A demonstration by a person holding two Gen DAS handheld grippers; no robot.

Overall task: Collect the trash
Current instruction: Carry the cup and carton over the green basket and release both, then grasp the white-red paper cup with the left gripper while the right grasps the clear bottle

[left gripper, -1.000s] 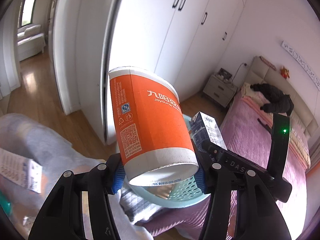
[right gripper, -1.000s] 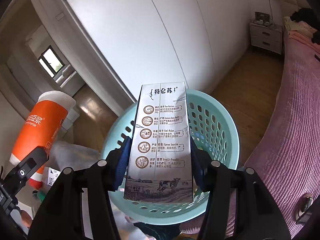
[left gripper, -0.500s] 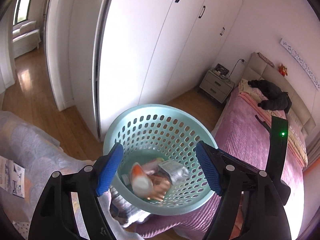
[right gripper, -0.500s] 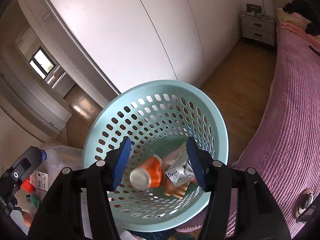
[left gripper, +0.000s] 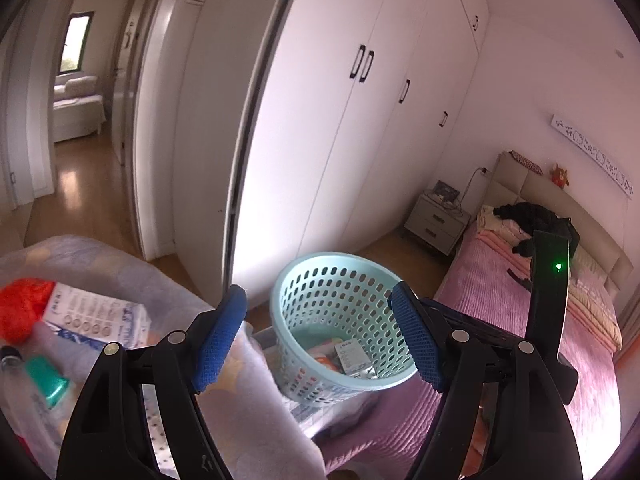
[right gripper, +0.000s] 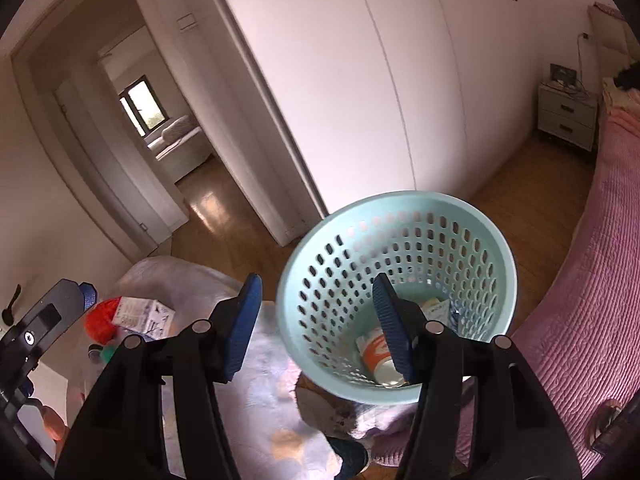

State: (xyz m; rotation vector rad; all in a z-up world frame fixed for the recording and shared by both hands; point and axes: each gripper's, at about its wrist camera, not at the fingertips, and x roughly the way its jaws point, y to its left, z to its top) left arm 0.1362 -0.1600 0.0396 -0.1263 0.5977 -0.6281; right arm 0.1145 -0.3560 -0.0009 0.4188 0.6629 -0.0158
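A light teal perforated basket (left gripper: 304,280) (right gripper: 492,236) stands at the bed's edge. An orange paper cup (right gripper: 374,350) and a grey milk carton (left gripper: 352,358) lie inside it. My left gripper (left gripper: 320,338) is open and empty, above and just short of the basket. My right gripper (right gripper: 318,326) is open and empty, its right finger over the basket's mouth. On the pale blanket (left gripper: 248,400) to the left lie a white-and-blue carton (left gripper: 92,316) (right gripper: 142,316), a red item (left gripper: 22,312) and a clear bottle with a green label (left gripper: 36,376).
White wardrobe doors (left gripper: 360,140) fill the wall behind. A pink-covered bed (left gripper: 520,340) runs along the right, with a nightstand (left gripper: 438,228) beyond it. A doorway (right gripper: 152,128) opens at the left onto wooden floor.
Both grippers opened and dropped the orange cup and the milk carton into the basket. Both then drew back and swung left, bringing the blanket and its litter into view.
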